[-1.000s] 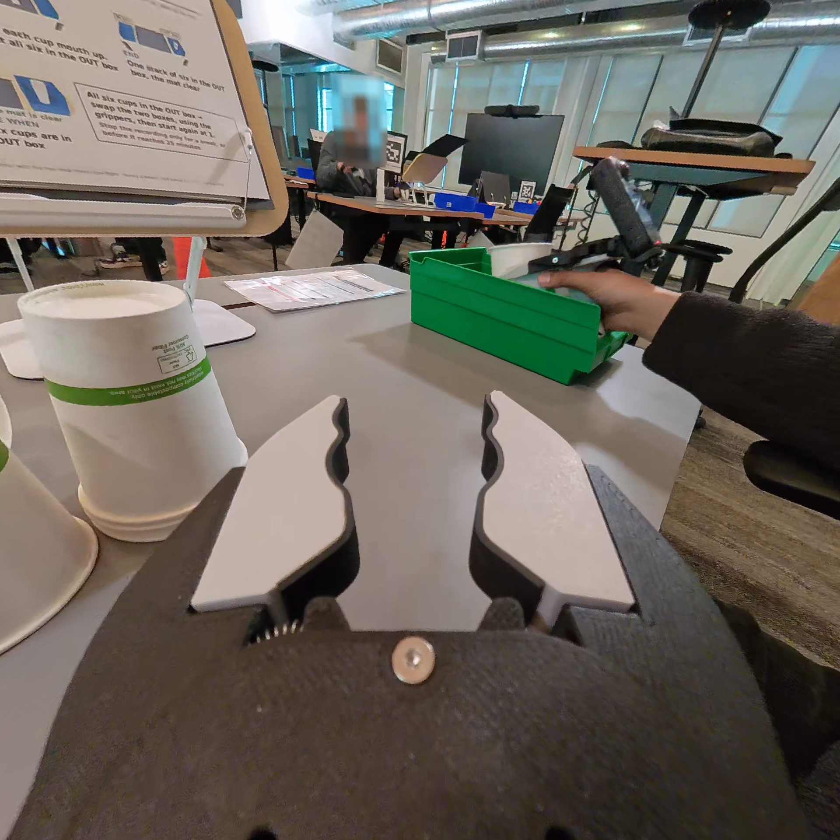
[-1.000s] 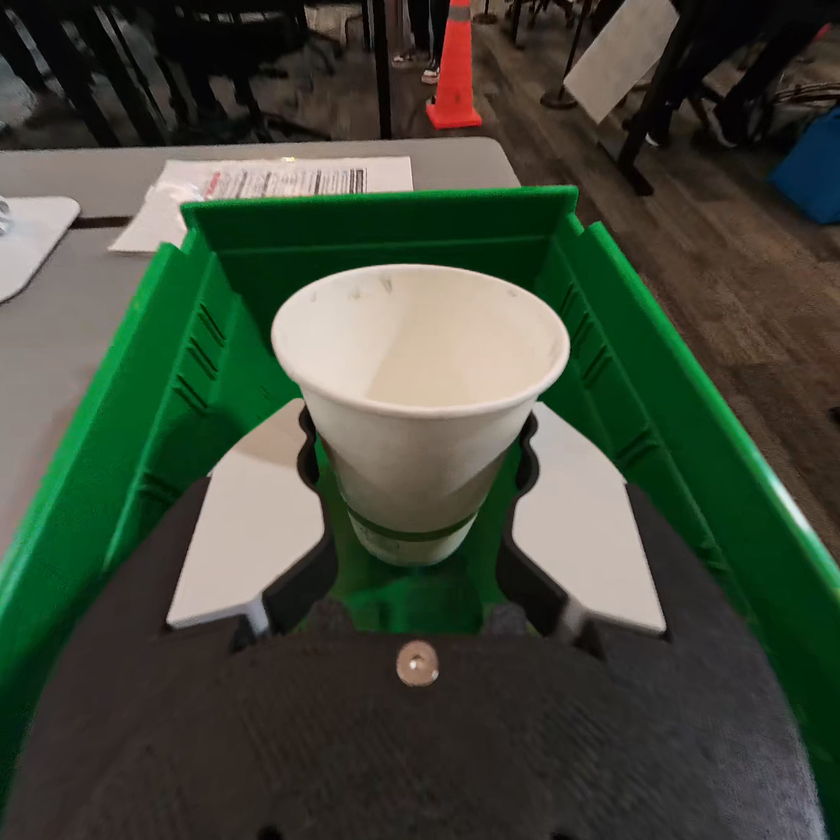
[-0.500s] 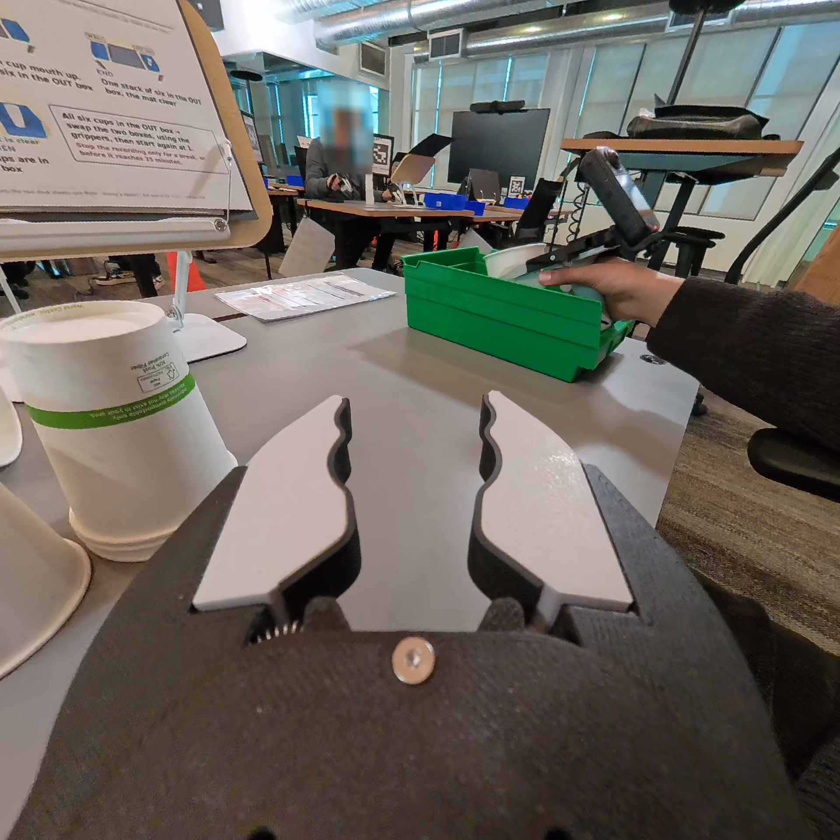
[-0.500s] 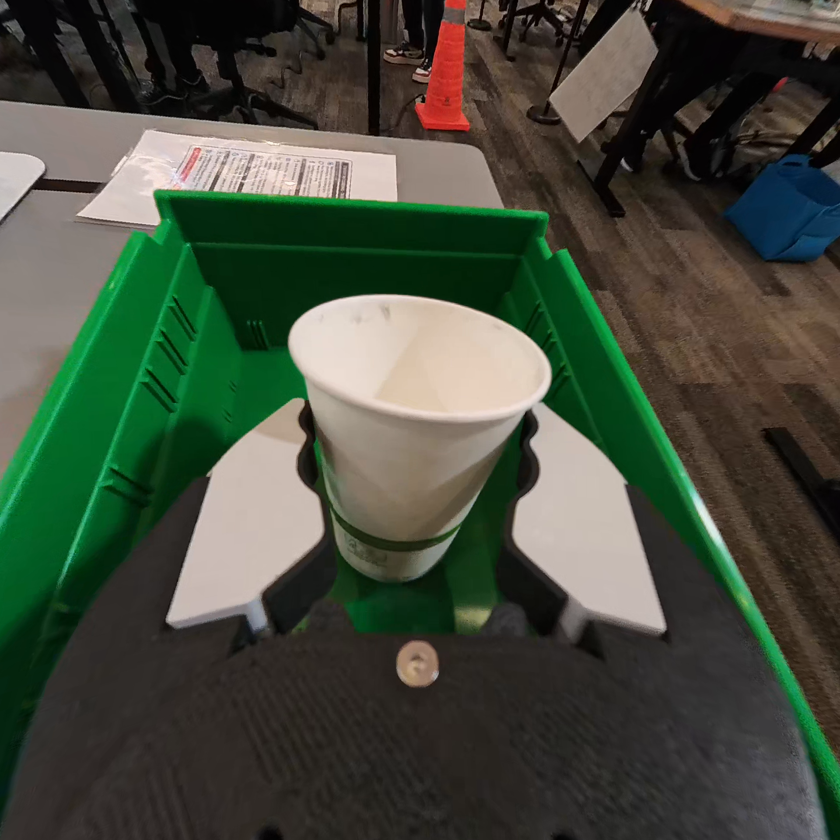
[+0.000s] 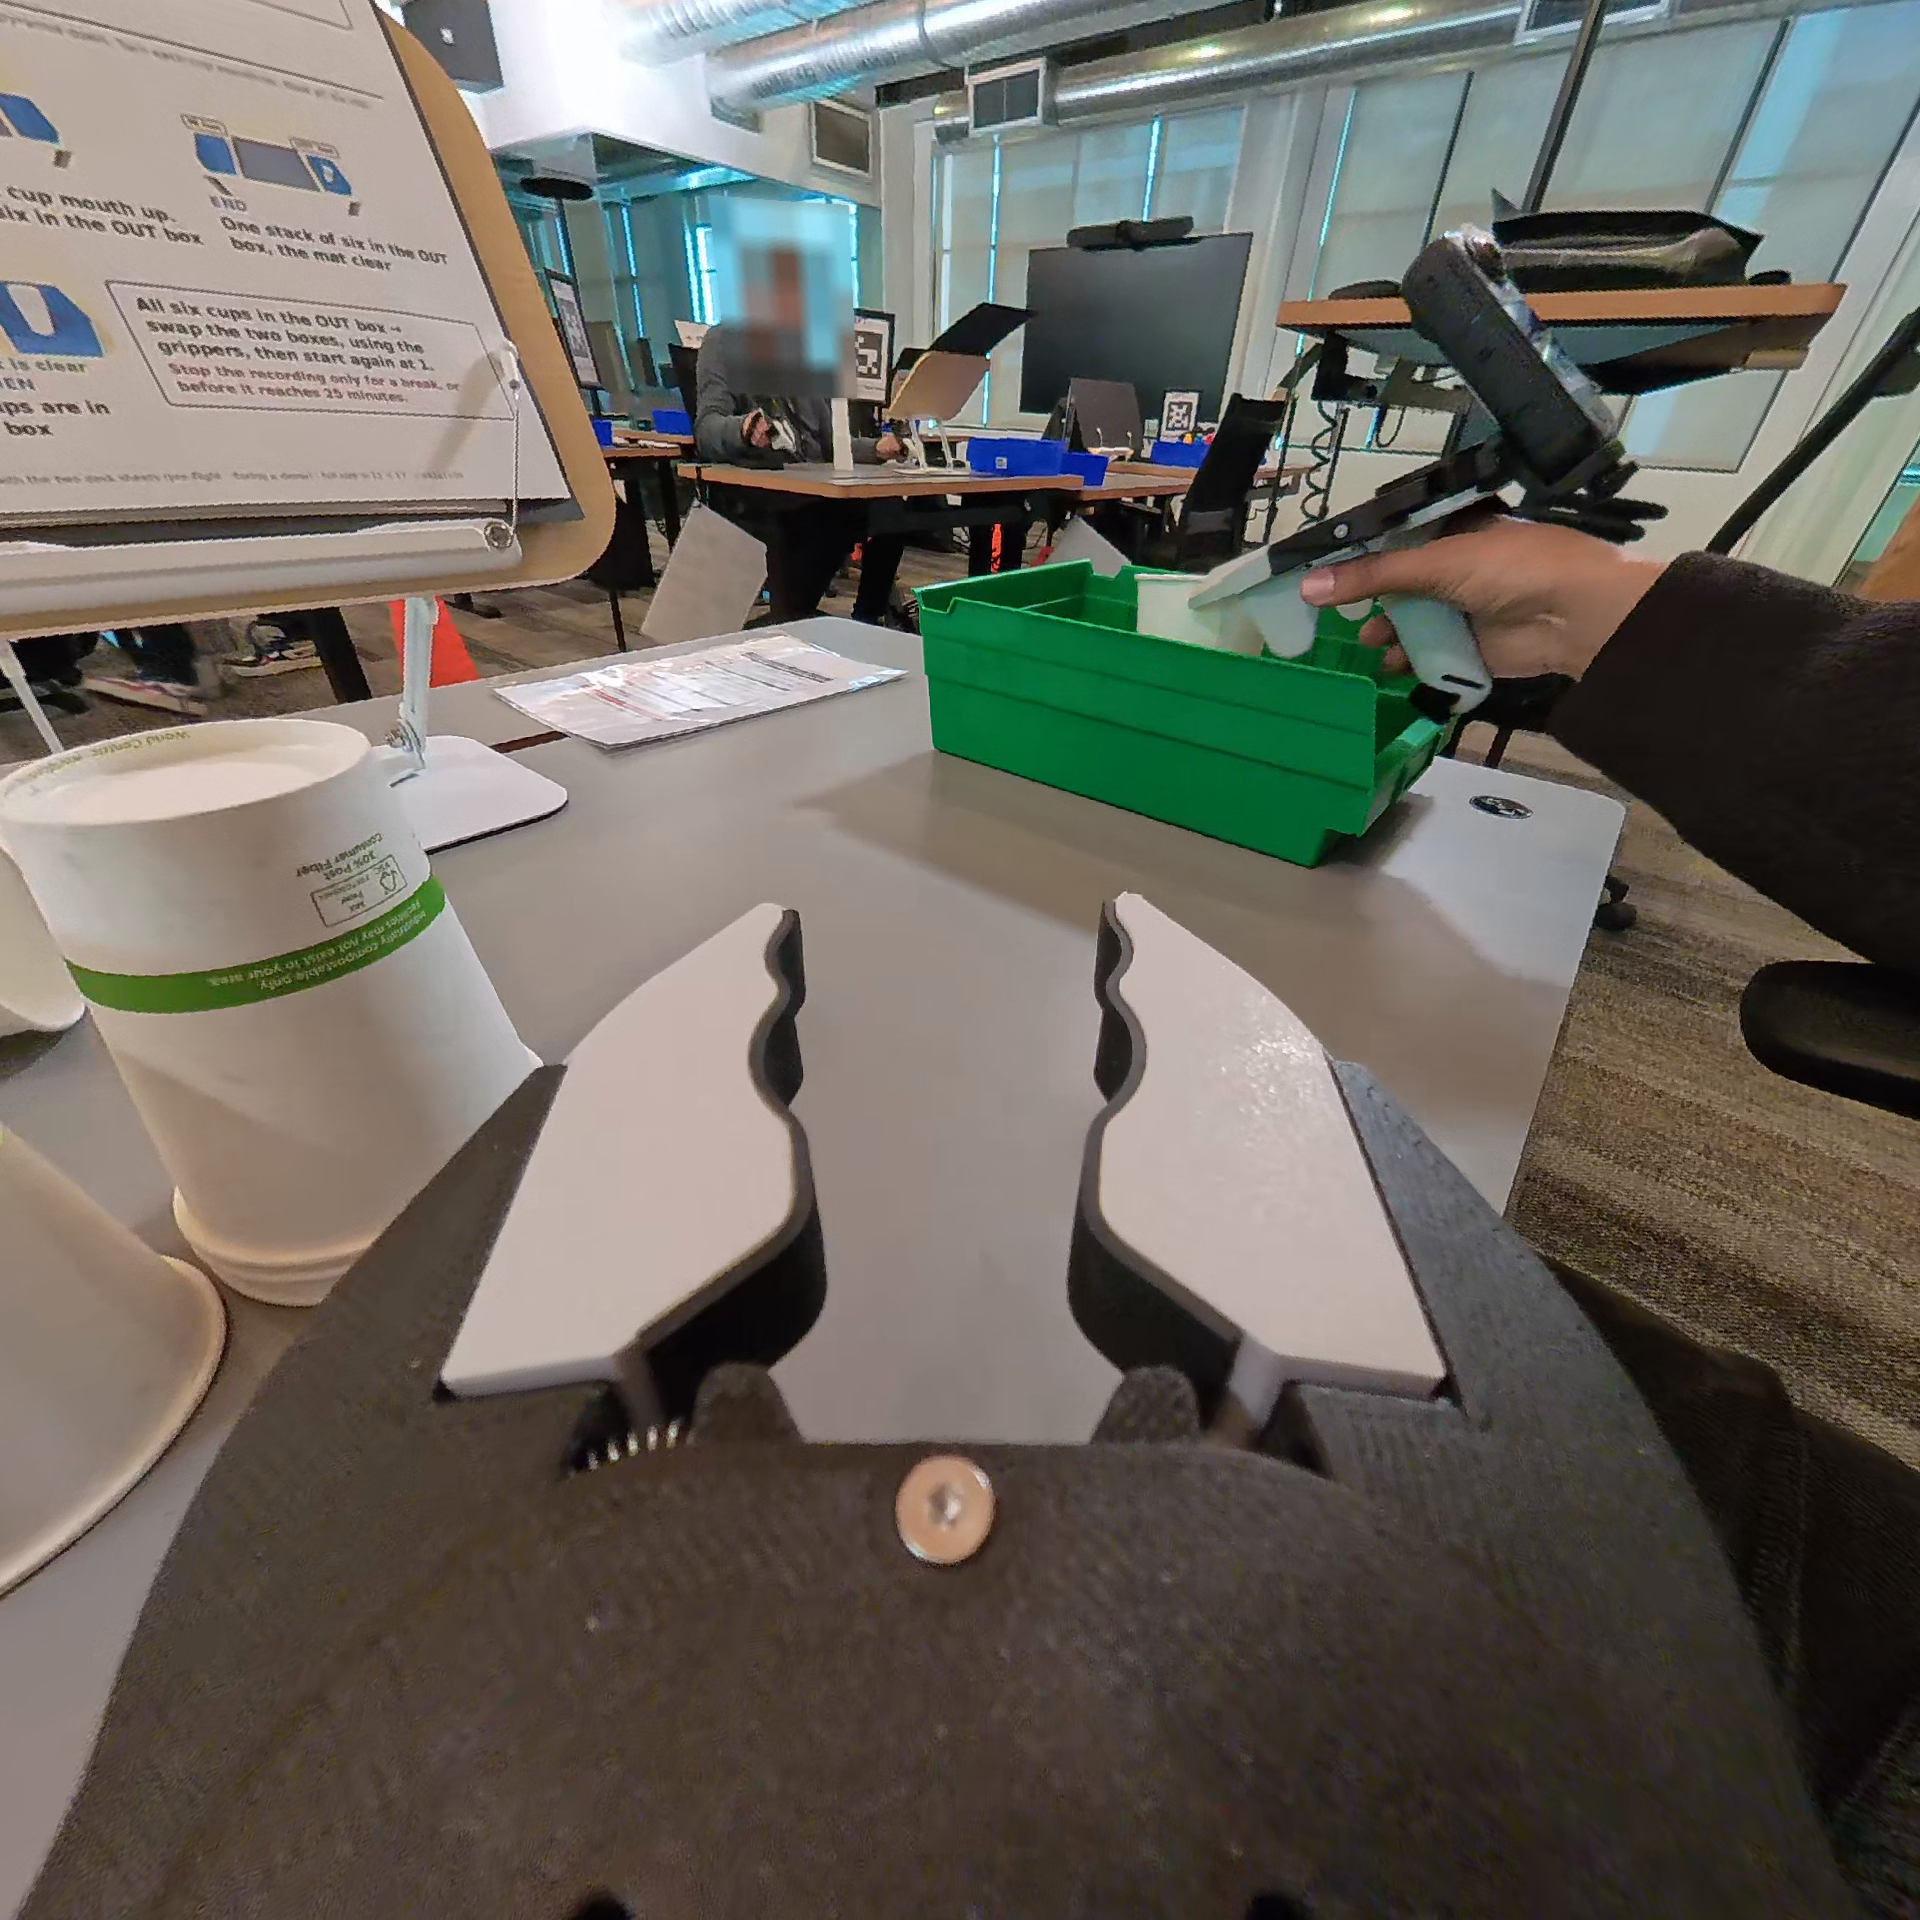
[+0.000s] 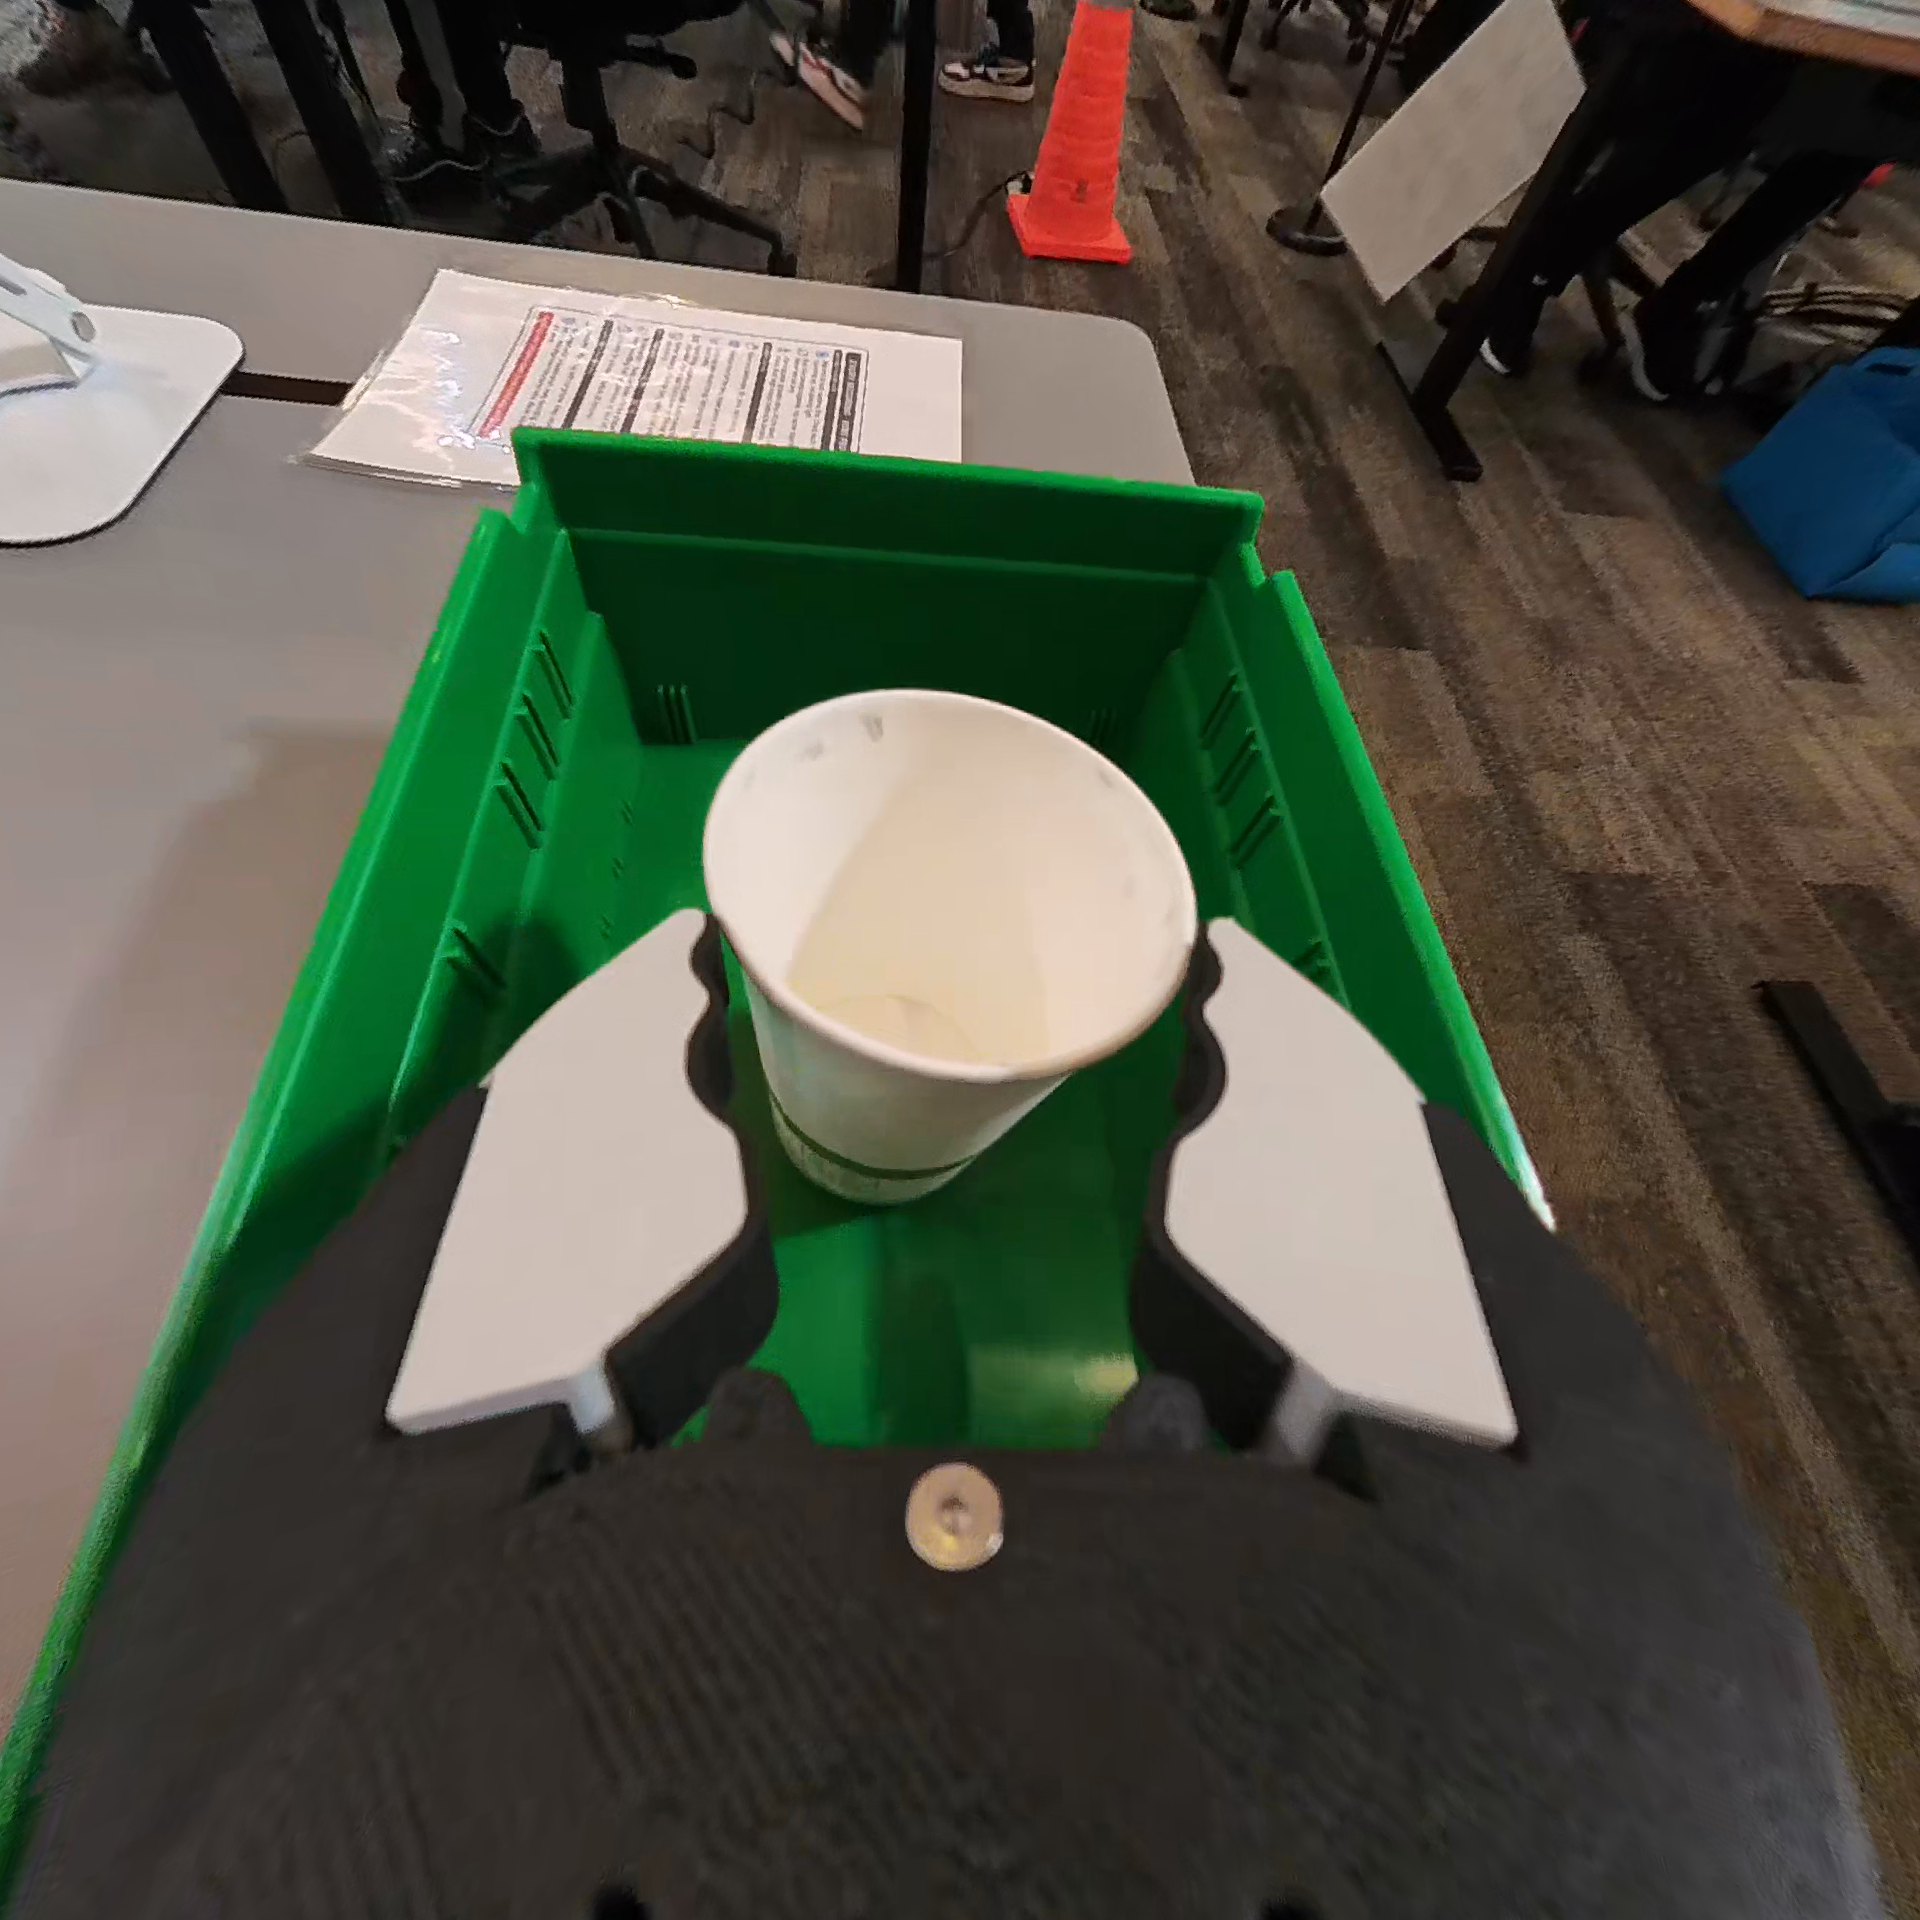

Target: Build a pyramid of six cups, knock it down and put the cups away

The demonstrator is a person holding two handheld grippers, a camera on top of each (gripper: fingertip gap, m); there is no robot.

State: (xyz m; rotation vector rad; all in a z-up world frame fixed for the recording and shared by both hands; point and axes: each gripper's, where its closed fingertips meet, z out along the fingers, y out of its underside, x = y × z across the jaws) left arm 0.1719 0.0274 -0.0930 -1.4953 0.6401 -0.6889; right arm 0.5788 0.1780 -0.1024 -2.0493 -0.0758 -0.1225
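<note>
Office desks (image 5: 883,483) stand behind grey table (image 5: 935,831) bearing green bin (image 5: 1143,717).

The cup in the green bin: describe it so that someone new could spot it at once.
Find the green bin at the right end of the grey table. One white paper cup stands inside, mouth up, between the right tool's open fingers. The other cups sit upside down on the table, outside the bin.
</note>
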